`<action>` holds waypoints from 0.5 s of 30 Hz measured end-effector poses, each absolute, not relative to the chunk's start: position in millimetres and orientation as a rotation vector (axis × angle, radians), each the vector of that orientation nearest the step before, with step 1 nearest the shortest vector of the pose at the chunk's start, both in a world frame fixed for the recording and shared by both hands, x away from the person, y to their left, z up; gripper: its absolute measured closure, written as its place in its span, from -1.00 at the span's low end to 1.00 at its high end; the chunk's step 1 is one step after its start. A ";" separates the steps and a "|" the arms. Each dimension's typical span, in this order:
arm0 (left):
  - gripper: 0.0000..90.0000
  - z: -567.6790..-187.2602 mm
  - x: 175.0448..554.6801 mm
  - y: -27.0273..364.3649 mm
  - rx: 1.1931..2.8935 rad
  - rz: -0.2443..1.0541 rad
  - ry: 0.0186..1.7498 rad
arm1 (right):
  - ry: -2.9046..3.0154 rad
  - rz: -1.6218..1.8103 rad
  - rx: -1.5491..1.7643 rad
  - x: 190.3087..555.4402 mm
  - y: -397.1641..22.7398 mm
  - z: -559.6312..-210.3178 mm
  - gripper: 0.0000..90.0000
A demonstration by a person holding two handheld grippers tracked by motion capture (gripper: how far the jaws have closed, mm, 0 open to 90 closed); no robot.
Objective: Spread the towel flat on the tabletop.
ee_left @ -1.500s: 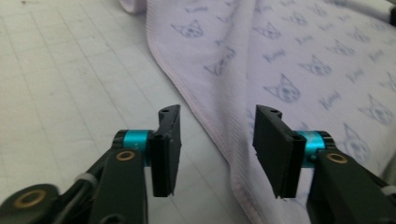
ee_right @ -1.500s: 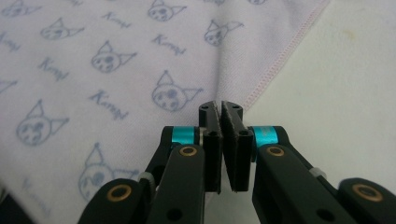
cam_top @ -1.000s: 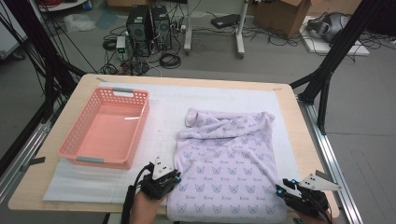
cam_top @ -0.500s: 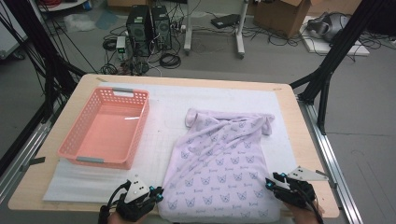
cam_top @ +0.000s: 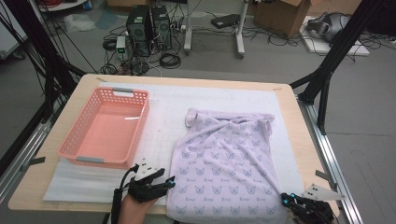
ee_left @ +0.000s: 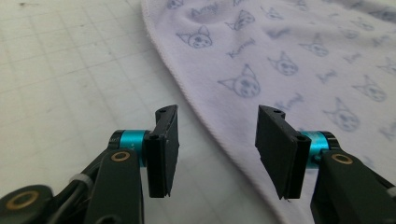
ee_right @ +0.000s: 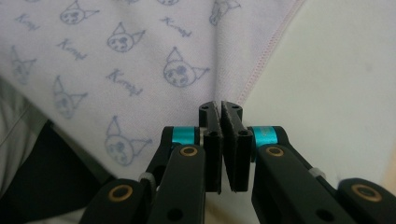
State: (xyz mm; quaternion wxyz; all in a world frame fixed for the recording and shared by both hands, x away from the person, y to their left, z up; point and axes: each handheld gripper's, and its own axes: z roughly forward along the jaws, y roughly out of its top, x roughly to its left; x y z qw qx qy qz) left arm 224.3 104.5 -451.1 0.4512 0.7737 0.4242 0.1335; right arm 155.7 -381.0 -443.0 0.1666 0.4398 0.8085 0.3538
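You have a pale lilac cloth printed with small blue-grey cat faces and script words, its hem stitched in the same pale tone (pinkish along the edge beside your right gripper's jaws). Both grippers are black with turquoise collars and brass-coloured pivot pins; the left gripper shows the same scheme. Under its jaws lies a white mat ruled in a faint grey grid. The basket is salmon pink with grey handles, the table light wood.
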 end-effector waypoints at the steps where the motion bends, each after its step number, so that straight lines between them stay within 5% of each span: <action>1: 0.11 -452.6 226.7 100.8 1.922 0.320 1.047 | 2.304 1.010 1.244 152.6 -383.6 -443.0 0.92; 4: 0.19 -454.2 227.5 89.9 1.959 0.355 1.018 | 2.274 1.029 1.252 151.9 -385.2 -442.1 0.71; 5: 0.67 -454.3 225.1 87.8 1.990 0.414 0.988 | 2.241 1.033 1.273 156.5 -383.2 -440.8 0.56; 6: 0.67 -454.9 222.8 86.6 1.996 0.411 0.959 | 2.241 1.033 1.273 156.5 -383.2 -440.8 0.56; 7: 0.93 -454.7 219.9 85.2 2.006 0.423 0.946 | 2.230 1.036 1.270 159.8 -382.2 -440.3 0.53; 15: 0.95 -449.0 190.0 120.9 2.031 0.390 0.980 | 2.194 1.054 1.288 188.4 -366.7 -440.3 0.45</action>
